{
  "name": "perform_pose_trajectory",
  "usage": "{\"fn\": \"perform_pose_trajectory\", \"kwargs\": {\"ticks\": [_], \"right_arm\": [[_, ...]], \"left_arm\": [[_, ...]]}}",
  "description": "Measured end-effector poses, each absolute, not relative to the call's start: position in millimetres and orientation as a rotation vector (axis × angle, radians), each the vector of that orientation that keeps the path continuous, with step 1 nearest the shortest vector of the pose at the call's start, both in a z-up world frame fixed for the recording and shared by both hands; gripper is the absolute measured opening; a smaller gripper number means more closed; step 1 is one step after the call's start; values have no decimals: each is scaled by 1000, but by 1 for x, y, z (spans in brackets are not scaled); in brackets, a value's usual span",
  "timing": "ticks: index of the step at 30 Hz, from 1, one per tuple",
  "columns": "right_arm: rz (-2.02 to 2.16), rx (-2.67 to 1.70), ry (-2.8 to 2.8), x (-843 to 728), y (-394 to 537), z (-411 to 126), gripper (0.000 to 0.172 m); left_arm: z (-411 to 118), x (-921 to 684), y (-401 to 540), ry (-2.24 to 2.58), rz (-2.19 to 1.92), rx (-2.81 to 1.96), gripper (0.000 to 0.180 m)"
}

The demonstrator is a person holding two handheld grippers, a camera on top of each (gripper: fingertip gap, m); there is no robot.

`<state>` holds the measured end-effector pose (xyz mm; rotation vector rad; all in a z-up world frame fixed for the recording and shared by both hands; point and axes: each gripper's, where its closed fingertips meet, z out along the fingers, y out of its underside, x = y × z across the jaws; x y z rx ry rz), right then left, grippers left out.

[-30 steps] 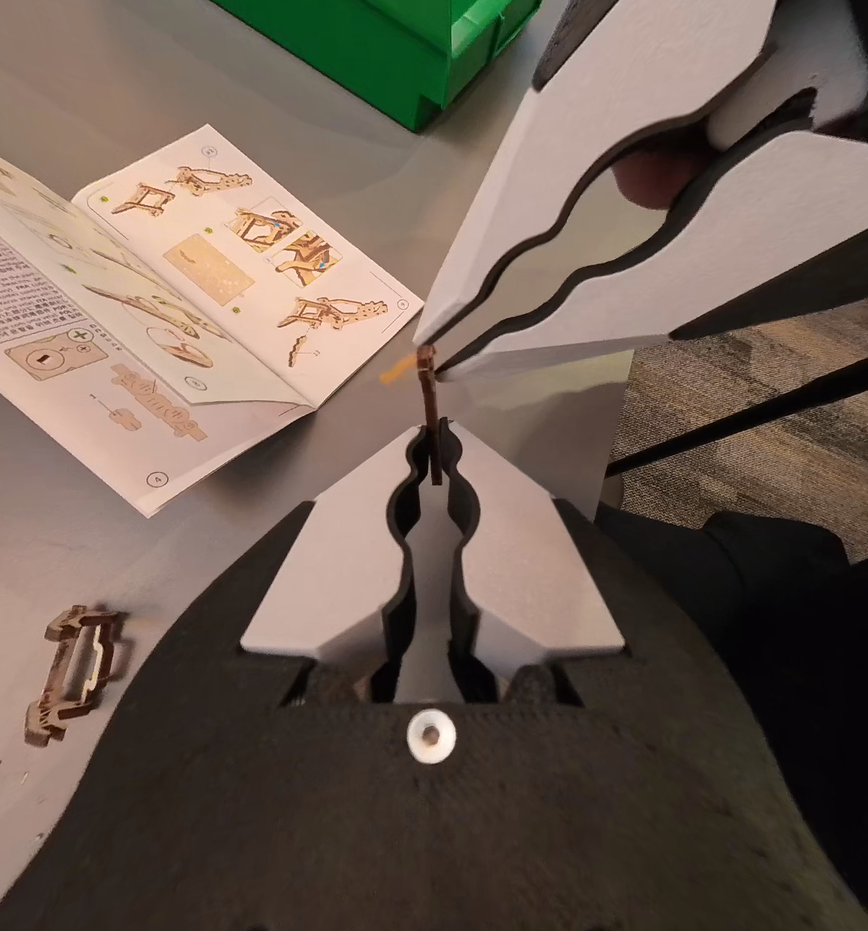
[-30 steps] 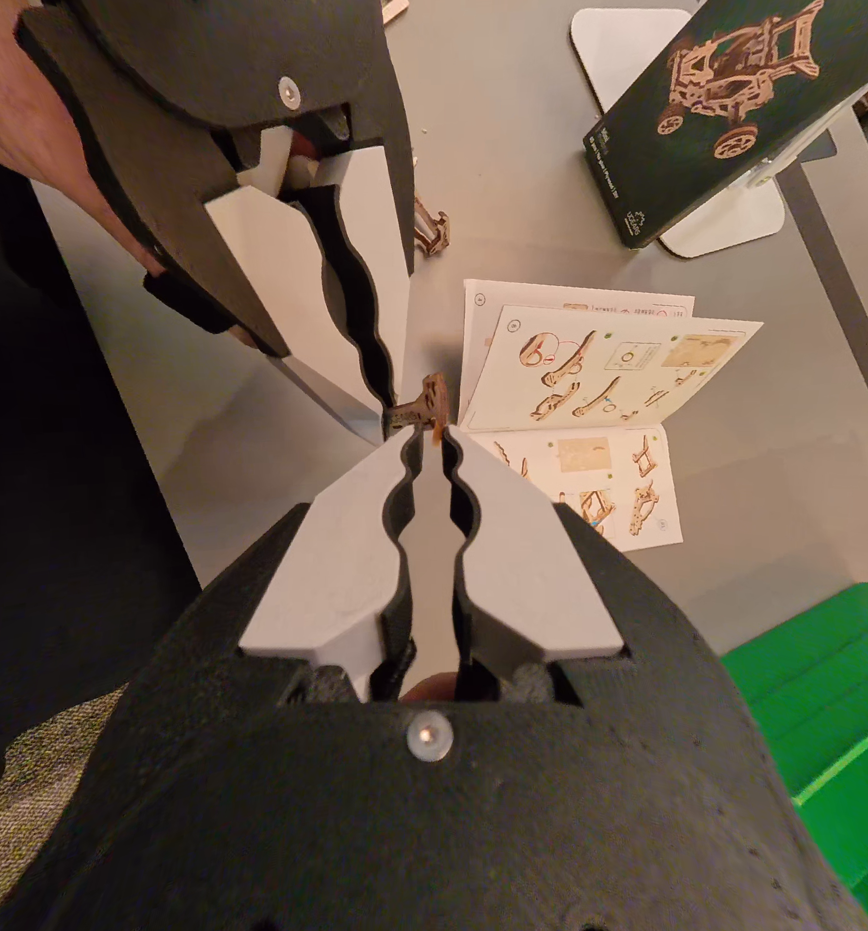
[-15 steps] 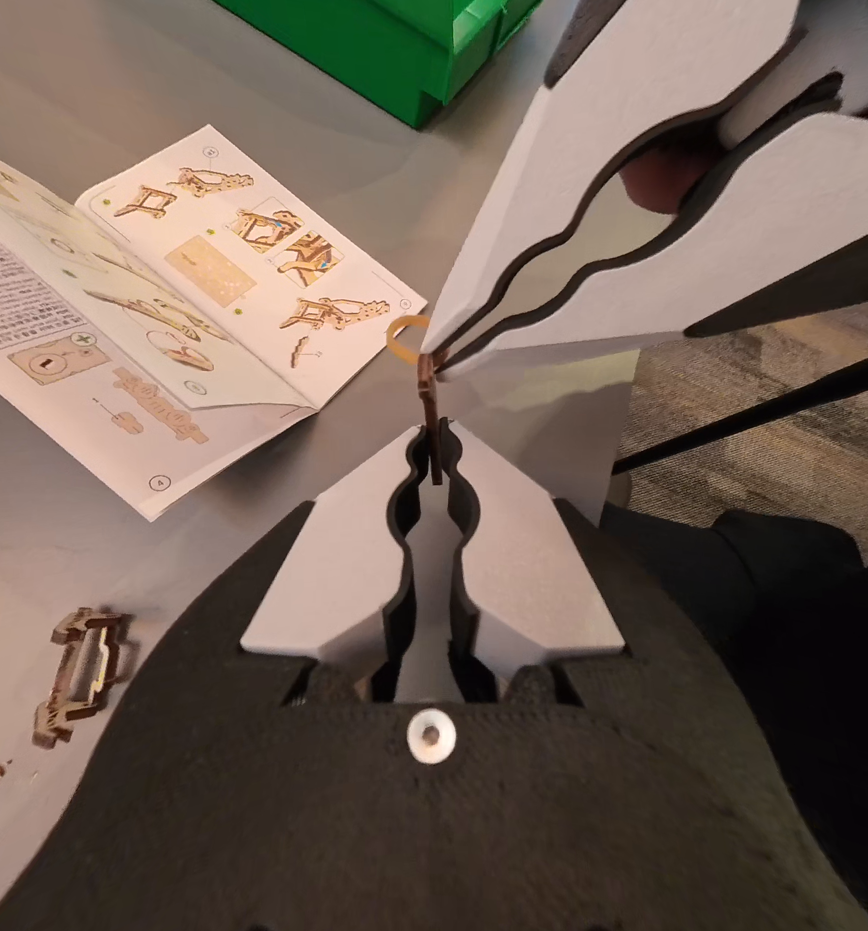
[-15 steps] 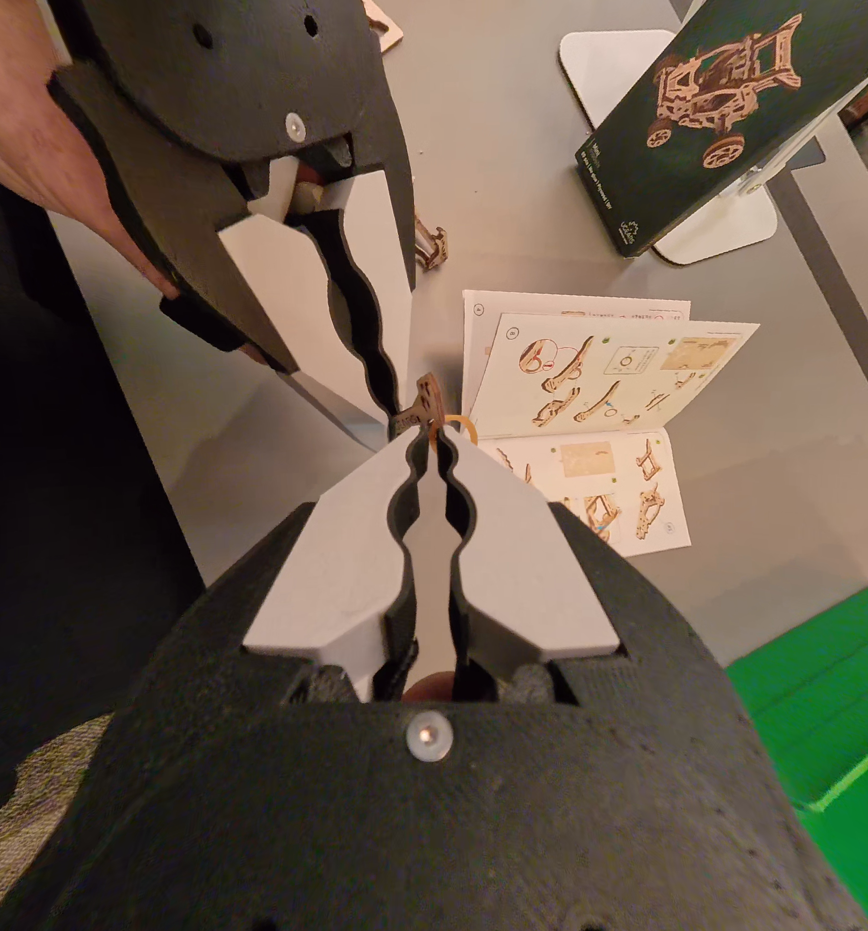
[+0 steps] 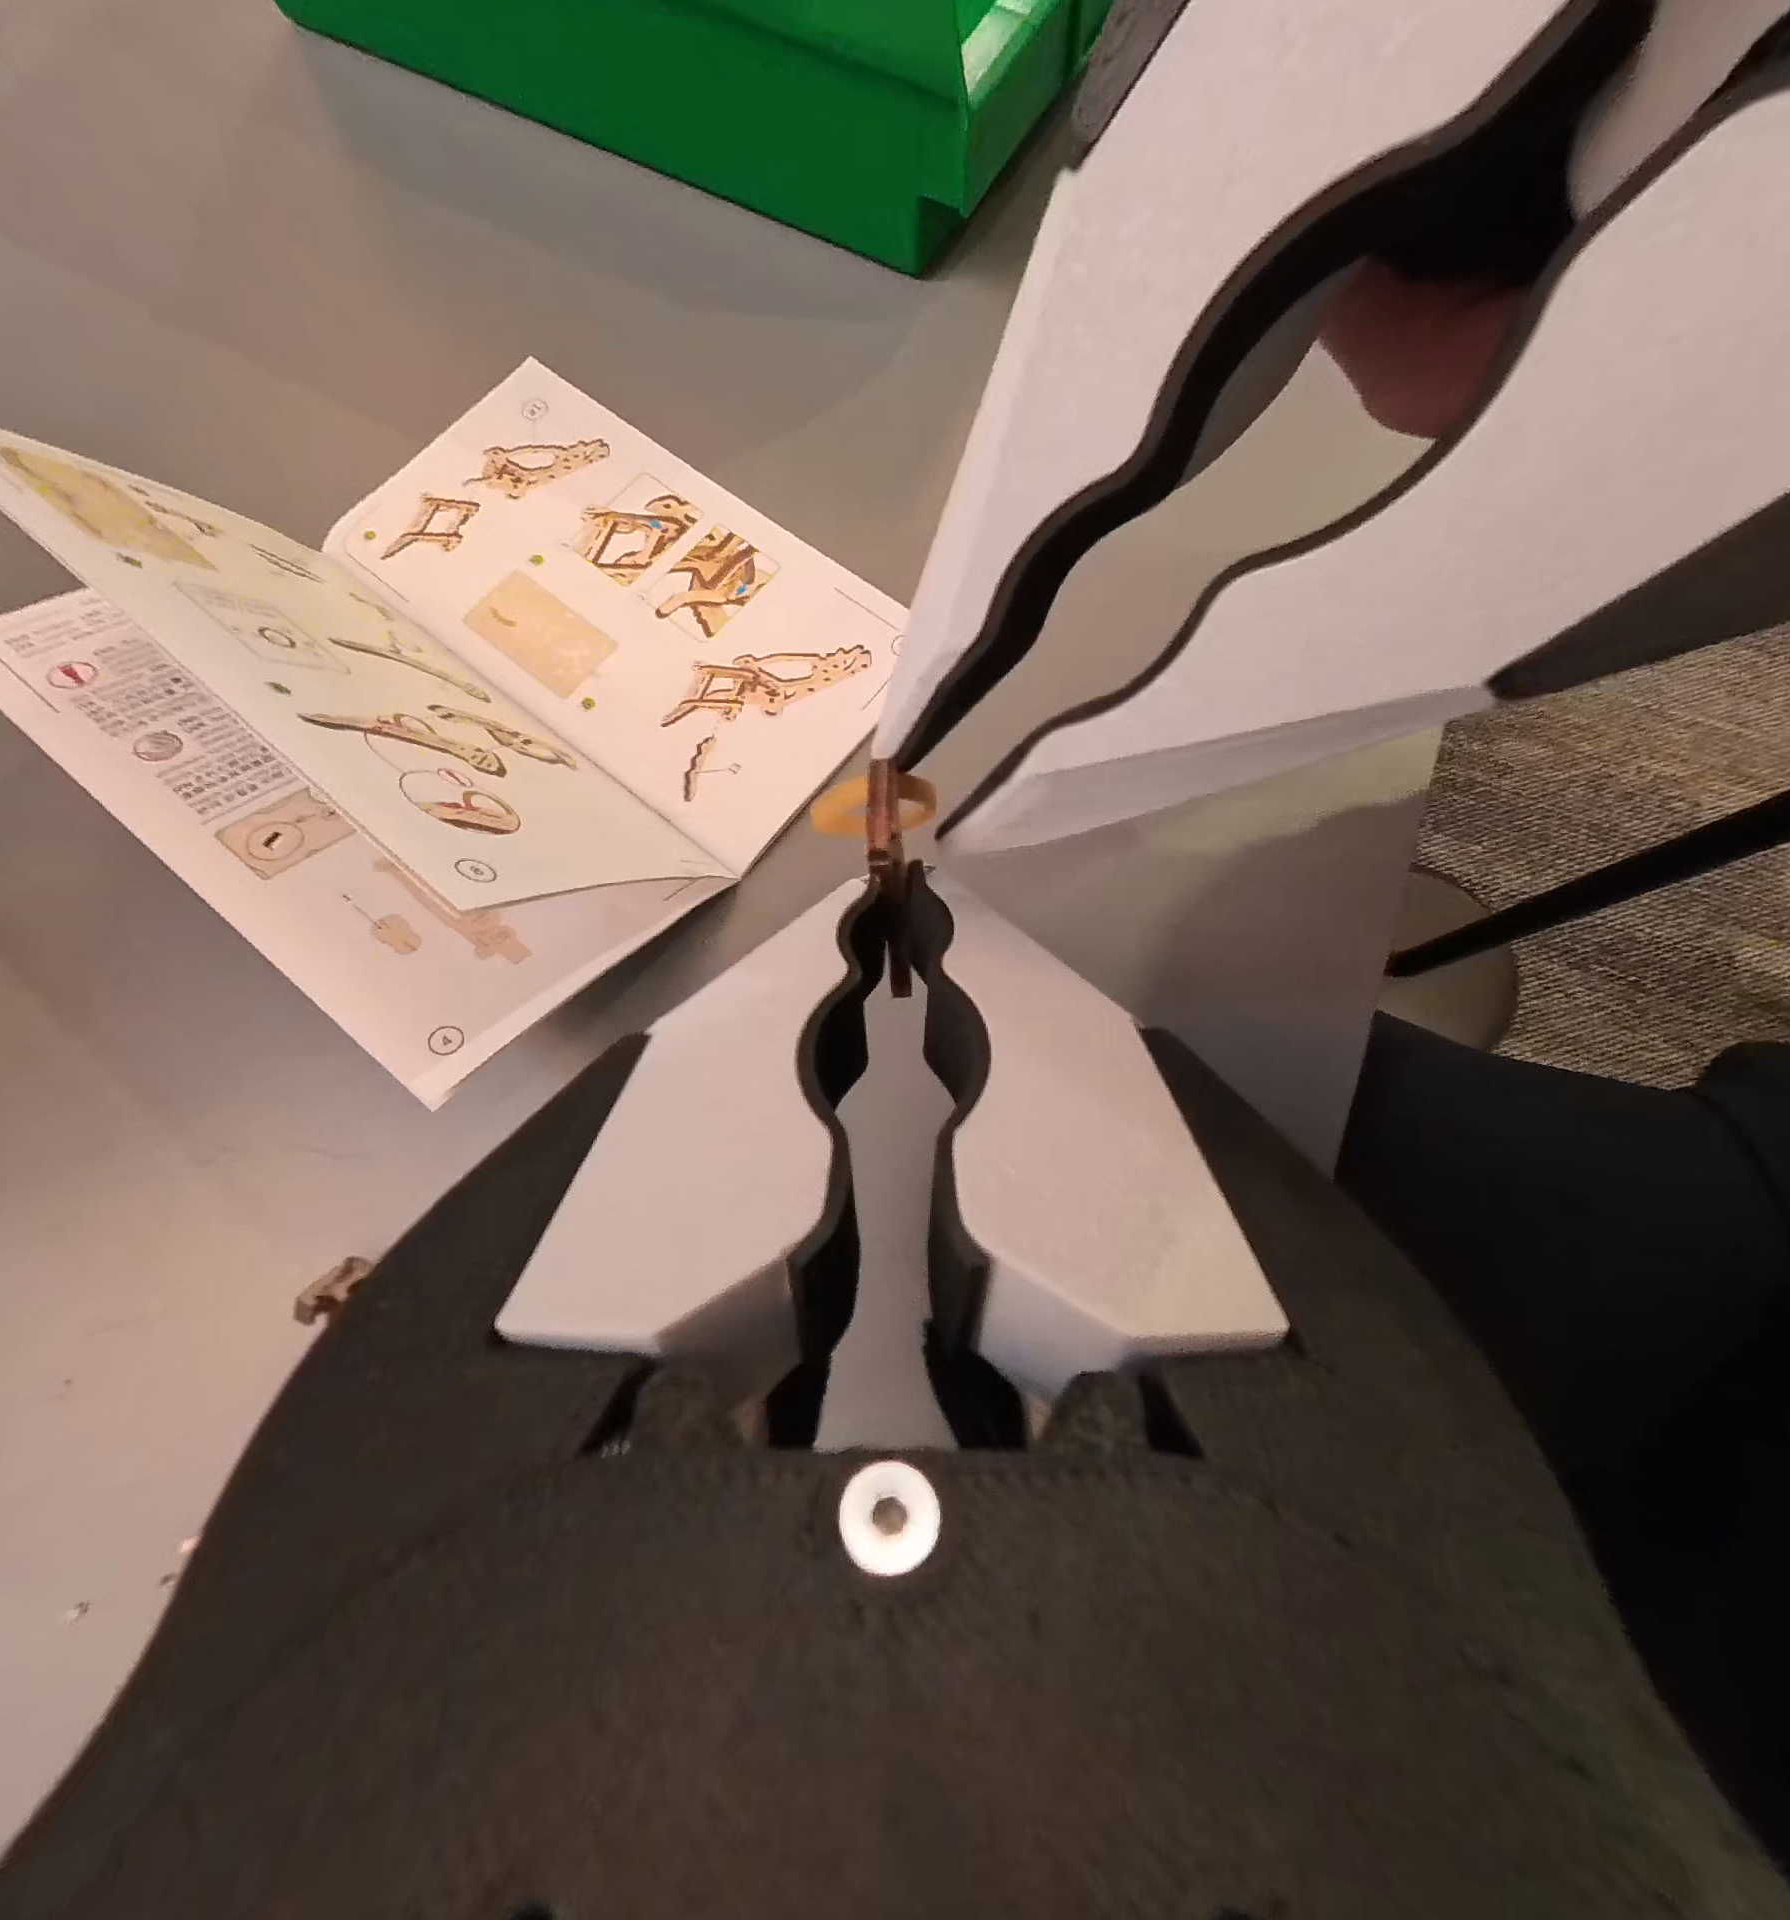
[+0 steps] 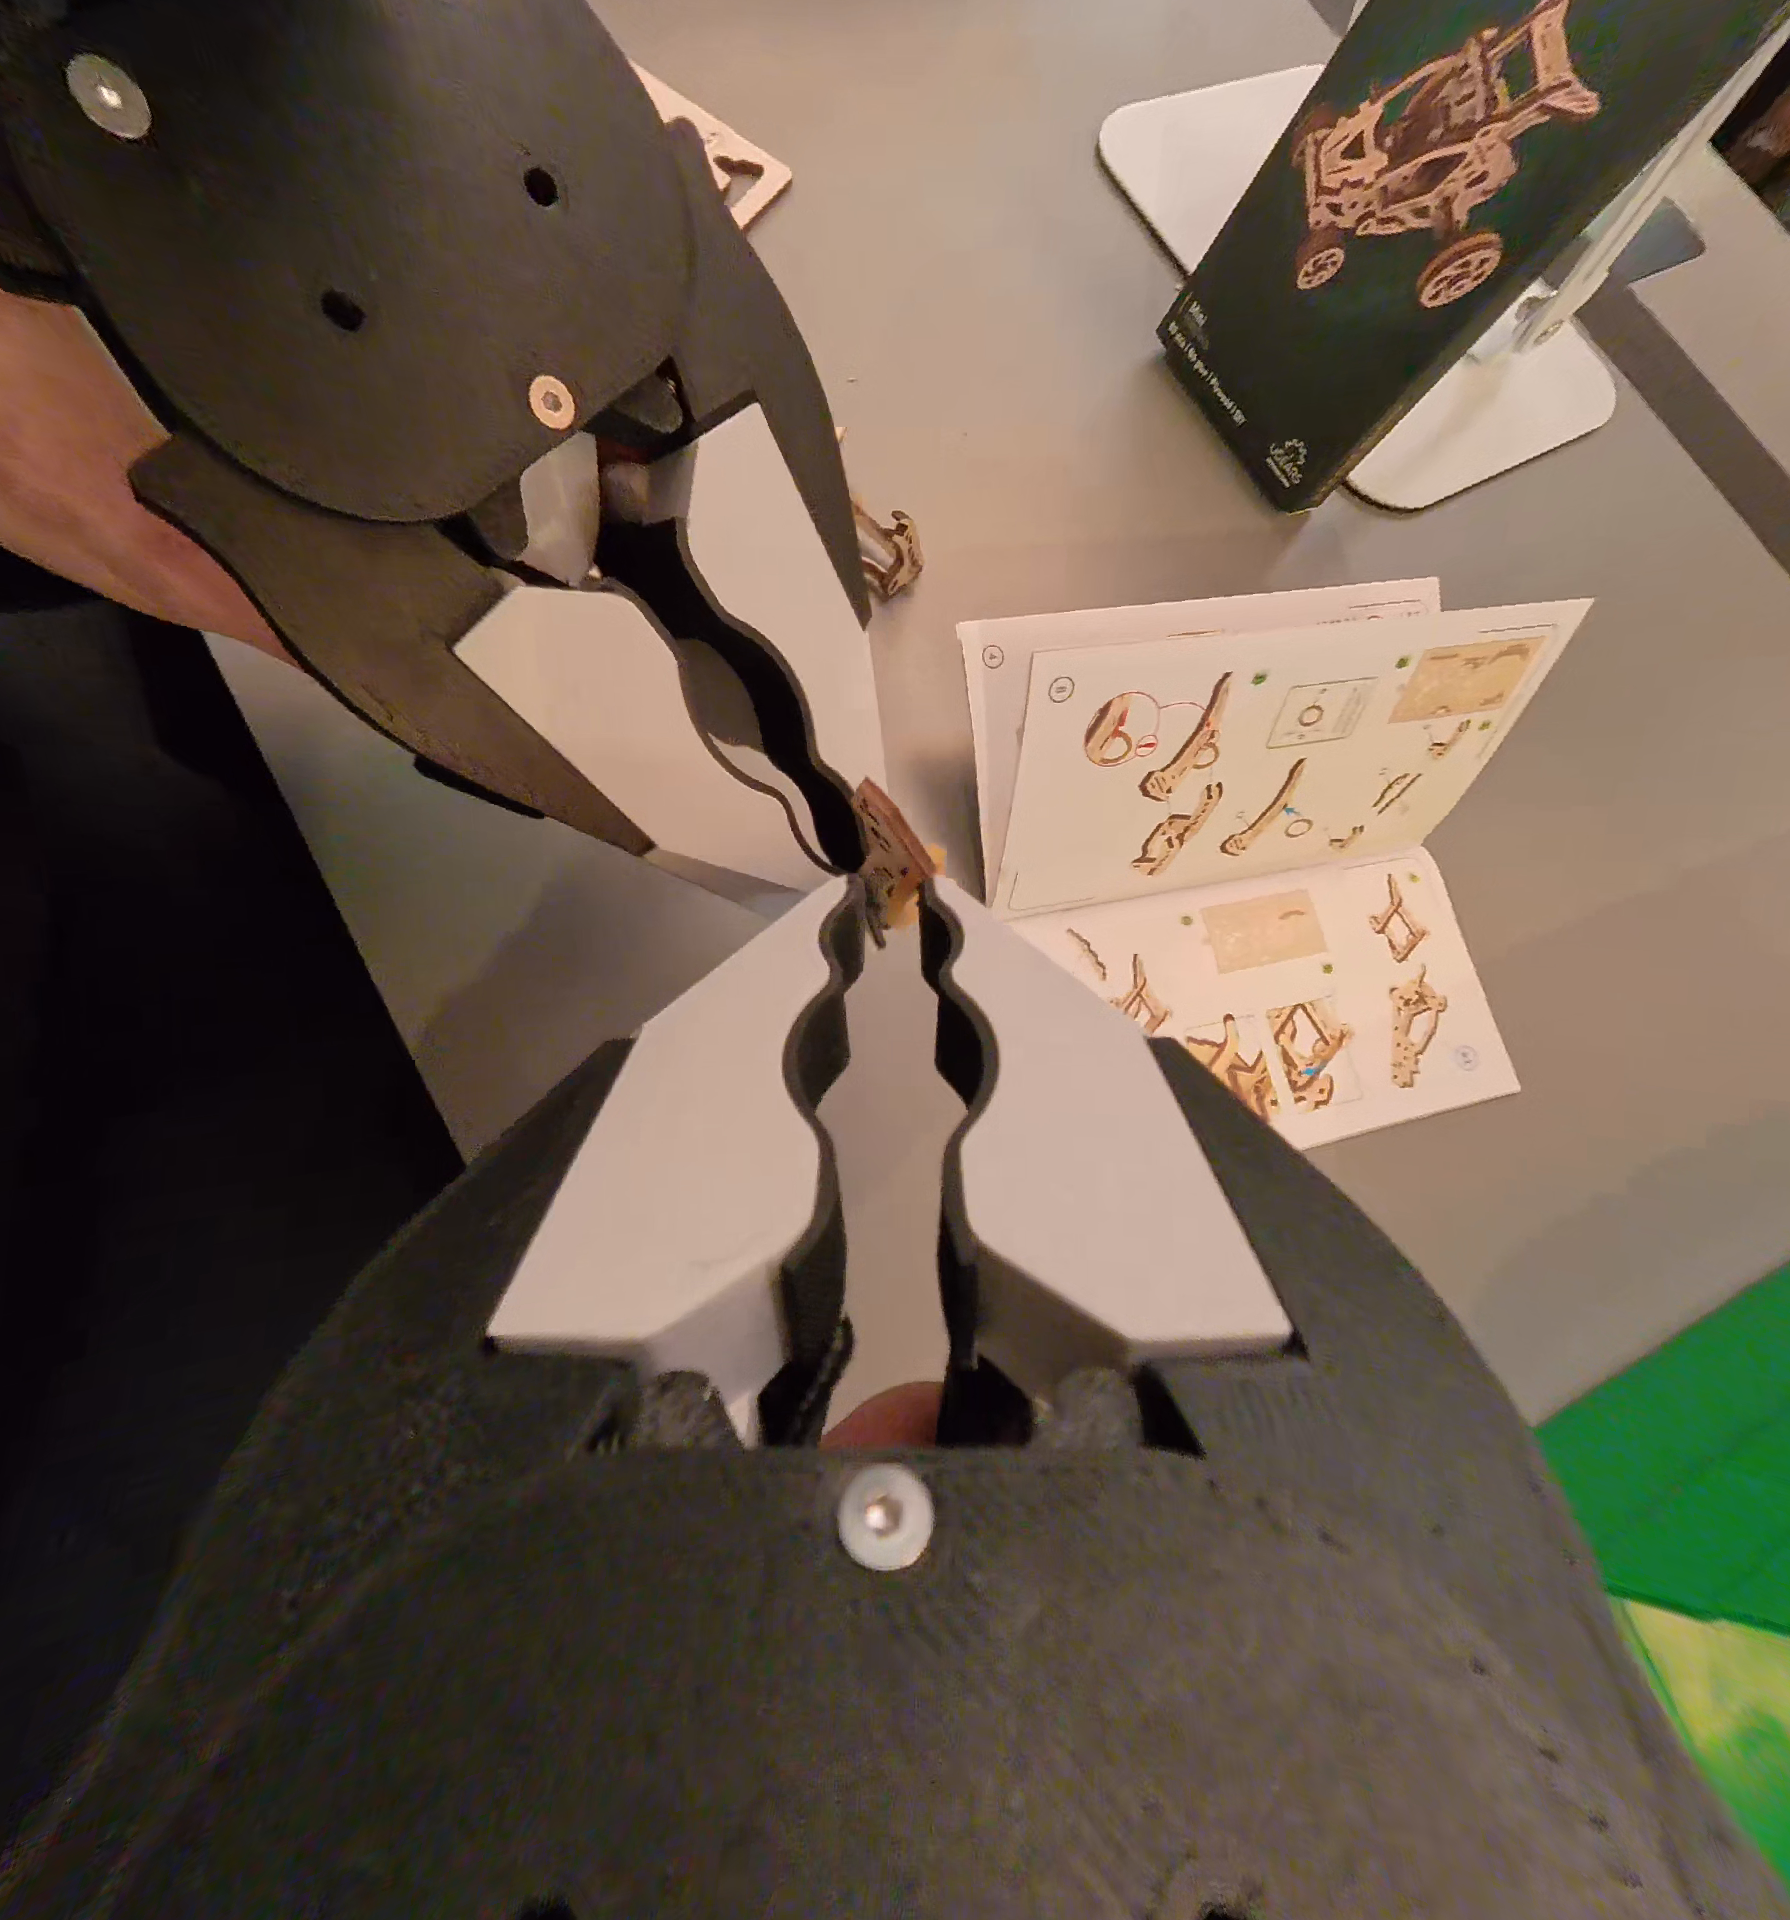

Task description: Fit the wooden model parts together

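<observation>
1. Holding a thin, flat, dark-brown laser-cut wooden piece edge-on, the left gripper has its grey fingertips clamped on the lower end; the upper end sticks out past the tips. The piece is in mid-air above the grey table, near the table edge.
2. A small tan rubber-band-like ring is looped around the projecting end of the wooden piece. In the right wrist view only a pale sliver of it shows beside the wood.
3. The right gripper meets the left gripper tip to tip. Its fingers stand slightly parted at the tips, with the ring and the end of the wood between them. One tip appears to touch the wood; whether both pads press on the ring, cannot tell.
4. Handling judgement: the wooden piece looks very light, stiff along its length, and likely brittle across the thin section. Grip the flat faces near the base, not the notched end. The ring looks soft and stretchy, probably prone to snapping off or rolling.
5. Elsewhere on the table: open white instruction booklet, green plastic bin, a small assembled wooden sub-frame, the dark kit box on a white stand.
</observation>
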<state>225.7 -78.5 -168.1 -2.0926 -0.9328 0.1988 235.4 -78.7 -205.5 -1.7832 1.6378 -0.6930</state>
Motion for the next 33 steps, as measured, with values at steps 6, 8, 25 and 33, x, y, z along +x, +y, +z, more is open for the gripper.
{"fn": "perform_pose_trajectory", "kwargs": {"ticks": [6,8,25,33], "right_arm": [[208,-2045,-910,230,-80,-160,8],[230,-2027,-902,232,-80,-157,8],[739,-1747,-995,227,-90,-129,4],[939,-1633,-936,222,-84,-112,7]], "left_arm": [[-196,238,-80,1633,-693,-1715,1],[-192,239,-82,1628,-724,-1699,1],[-167,242,-99,1623,-1101,-1625,1],[-152,240,-104,1605,-1272,-1589,1]]}}
